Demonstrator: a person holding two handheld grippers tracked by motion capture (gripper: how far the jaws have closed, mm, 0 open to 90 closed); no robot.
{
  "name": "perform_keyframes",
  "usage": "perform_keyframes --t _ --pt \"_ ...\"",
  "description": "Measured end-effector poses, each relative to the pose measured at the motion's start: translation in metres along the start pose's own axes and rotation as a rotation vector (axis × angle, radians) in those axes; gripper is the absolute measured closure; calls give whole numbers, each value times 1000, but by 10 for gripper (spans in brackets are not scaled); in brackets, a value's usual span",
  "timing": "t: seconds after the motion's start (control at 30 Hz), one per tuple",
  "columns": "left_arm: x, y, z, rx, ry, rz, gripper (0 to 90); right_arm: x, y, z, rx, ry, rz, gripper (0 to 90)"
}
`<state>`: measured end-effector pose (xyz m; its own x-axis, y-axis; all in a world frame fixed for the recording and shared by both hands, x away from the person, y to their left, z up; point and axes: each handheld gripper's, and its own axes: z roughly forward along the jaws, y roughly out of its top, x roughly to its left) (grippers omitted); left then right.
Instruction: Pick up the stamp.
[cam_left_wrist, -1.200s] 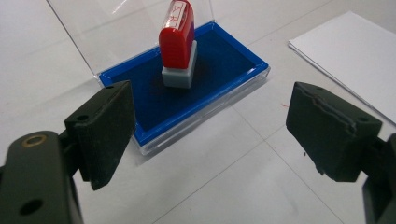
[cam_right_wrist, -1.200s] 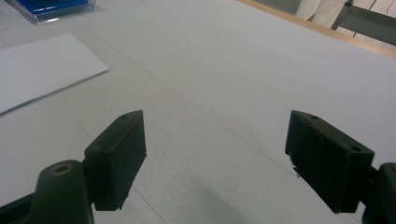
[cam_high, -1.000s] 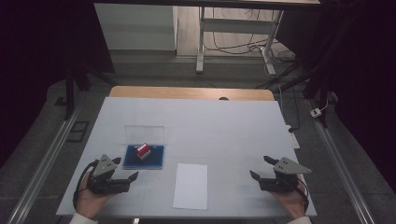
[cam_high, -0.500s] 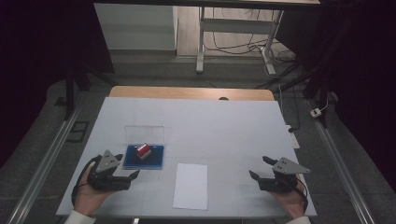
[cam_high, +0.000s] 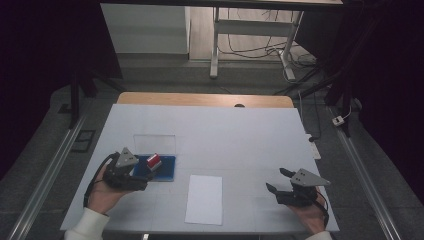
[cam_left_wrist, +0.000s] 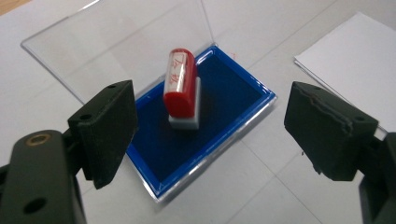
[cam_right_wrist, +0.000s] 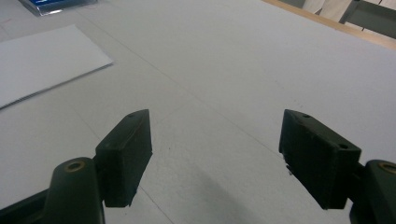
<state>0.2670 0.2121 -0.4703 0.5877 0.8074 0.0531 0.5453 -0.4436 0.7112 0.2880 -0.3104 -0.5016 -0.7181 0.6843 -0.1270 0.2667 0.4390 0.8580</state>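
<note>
Stamp (cam_left_wrist: 182, 88), red-handled on a white base, standing tilted on blue ink pad (cam_left_wrist: 219, 107) near front-left corner of tabletop (cam_high: 240, 135), clear lid (cam_left_wrist: 126, 42) raised behind. Directly ahead of left claw (cam_left_wrist: 210, 130), jaws wide apart and empty, stamp between their lines, handle's long axis leaning away. Right claw (cam_right_wrist: 215, 154) also open, empty, well apart near front-right corner. White paper (cam_high: 204, 199) between the two.

Black left claw (cam_left_wrist: 205, 135) and right claw (cam_right_wrist: 219, 158) (grey three-cornered plates on top), white sleeves.

red stamp (cam_left_wrist: 181, 88), tilted on blue ink pad (cam_left_wrist: 224, 100)
</note>
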Motion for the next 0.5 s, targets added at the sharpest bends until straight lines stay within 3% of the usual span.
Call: perform_keyframes --t 0.5 --pt "11 15 28 92 -20 18 202 1 -1 2 29 -2 -7 260"
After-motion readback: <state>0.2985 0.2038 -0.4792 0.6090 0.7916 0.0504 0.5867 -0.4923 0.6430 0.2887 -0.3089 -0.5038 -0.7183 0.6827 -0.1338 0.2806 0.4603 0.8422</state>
